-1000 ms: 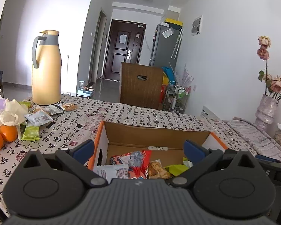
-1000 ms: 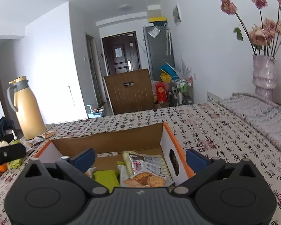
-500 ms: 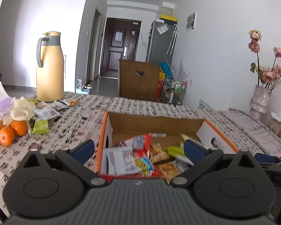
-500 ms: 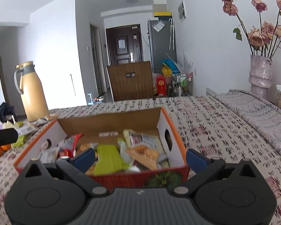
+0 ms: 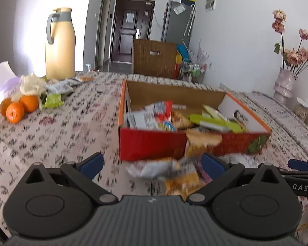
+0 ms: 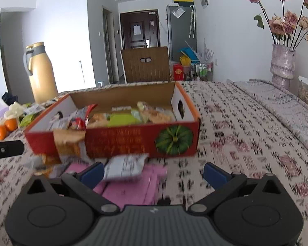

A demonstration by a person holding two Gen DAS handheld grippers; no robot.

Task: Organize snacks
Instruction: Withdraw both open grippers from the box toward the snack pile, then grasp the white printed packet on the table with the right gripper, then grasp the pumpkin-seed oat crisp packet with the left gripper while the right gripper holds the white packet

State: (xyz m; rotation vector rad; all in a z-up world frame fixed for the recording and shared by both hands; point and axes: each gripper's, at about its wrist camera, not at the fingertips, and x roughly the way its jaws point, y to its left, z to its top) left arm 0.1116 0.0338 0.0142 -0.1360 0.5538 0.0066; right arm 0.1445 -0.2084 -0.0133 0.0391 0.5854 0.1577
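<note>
Looking along the left gripper [image 5: 152, 164], its jaws spread and empty, blurred snack packets [image 5: 174, 170] lie on the patterned table [image 5: 61, 127] just before the red cardboard box of snacks [image 5: 154, 143]. From the right wrist, the right gripper [image 6: 153, 173] gapes empty over pink packets [image 6: 133, 188] and a white packet [image 6: 125, 167].

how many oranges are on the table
3 oranges, clustered at the table's far left beside the green packet, in front of the white bag; more may be hidden behind them.

Red box [image 6: 121, 141] brims with snack packets [image 5: 170, 116]; more packets [image 5: 174, 172] lie before it.
</note>
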